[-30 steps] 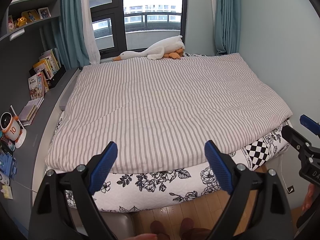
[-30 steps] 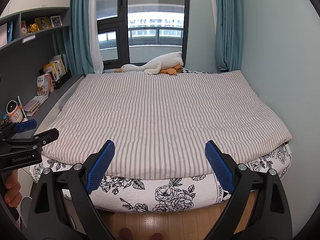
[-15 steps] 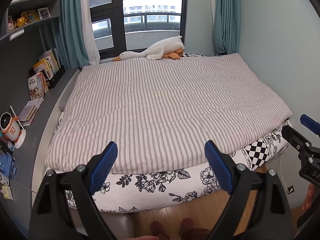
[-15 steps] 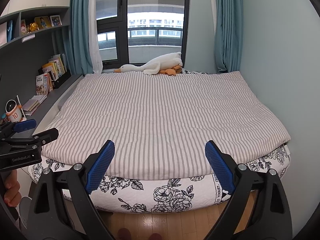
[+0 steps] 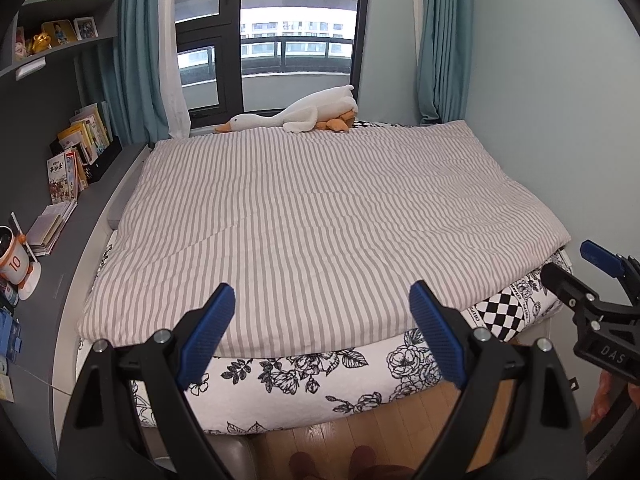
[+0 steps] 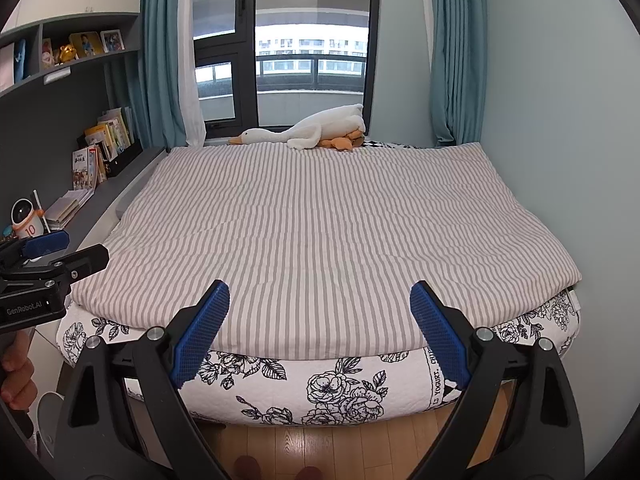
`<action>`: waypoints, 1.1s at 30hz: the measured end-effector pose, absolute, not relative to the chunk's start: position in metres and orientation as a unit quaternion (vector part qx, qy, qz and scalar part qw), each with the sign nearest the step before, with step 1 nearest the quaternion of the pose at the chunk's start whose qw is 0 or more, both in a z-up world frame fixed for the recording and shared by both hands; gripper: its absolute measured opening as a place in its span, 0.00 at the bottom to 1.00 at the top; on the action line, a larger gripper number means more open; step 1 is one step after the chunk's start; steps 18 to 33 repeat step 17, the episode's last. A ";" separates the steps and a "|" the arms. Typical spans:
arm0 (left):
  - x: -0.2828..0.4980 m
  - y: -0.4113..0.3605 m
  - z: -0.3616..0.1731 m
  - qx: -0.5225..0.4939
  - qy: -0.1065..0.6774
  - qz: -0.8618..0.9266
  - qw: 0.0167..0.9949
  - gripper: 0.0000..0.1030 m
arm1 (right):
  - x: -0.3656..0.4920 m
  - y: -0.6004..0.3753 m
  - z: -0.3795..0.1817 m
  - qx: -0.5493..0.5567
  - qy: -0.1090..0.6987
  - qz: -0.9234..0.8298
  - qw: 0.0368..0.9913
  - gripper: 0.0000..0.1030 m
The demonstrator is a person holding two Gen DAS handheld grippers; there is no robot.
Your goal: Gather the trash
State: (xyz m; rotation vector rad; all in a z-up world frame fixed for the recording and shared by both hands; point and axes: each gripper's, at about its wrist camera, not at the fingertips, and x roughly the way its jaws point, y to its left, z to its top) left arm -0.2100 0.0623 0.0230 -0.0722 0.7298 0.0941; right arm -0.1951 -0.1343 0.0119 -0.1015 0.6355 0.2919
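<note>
No trash shows in either view. My left gripper (image 5: 322, 300) hangs open over the foot of a bed with a grey-and-white striped duvet (image 5: 320, 216), nothing between its blue pads. My right gripper (image 6: 320, 300) is open too, facing the same duvet (image 6: 320, 224), and holds nothing. Each gripper shows at the edge of the other's view: the right one (image 5: 592, 280) at the far right, the left one (image 6: 52, 256) at the far left, with a hand (image 6: 16, 376) below it.
A white plush goose (image 5: 296, 118) lies at the head of the bed by the window. A floral sheet (image 5: 304, 372) hangs over a wooden floor (image 6: 320, 444). Grey shelves on the left hold books (image 5: 76, 148) and a small white robot toy (image 5: 12, 256). A pale wall runs along the right.
</note>
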 end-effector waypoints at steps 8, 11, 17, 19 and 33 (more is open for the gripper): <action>-0.211 0.060 0.023 -0.028 0.354 0.046 0.934 0.86 | -0.196 -0.134 0.014 -0.045 0.311 0.137 0.939 0.86; -0.210 0.060 0.023 -0.022 0.359 0.057 0.931 0.86 | -0.196 -0.134 0.013 -0.045 0.311 0.136 0.939 0.86; -0.210 0.058 0.021 -0.022 0.366 0.054 0.929 0.86 | -0.196 -0.133 0.013 -0.044 0.311 0.136 0.939 0.86; -0.210 0.058 0.021 -0.022 0.366 0.054 0.929 0.86 | -0.196 -0.133 0.013 -0.044 0.311 0.136 0.939 0.86; -0.210 0.058 0.021 -0.022 0.366 0.054 0.929 0.86 | -0.196 -0.133 0.013 -0.044 0.311 0.136 0.939 0.86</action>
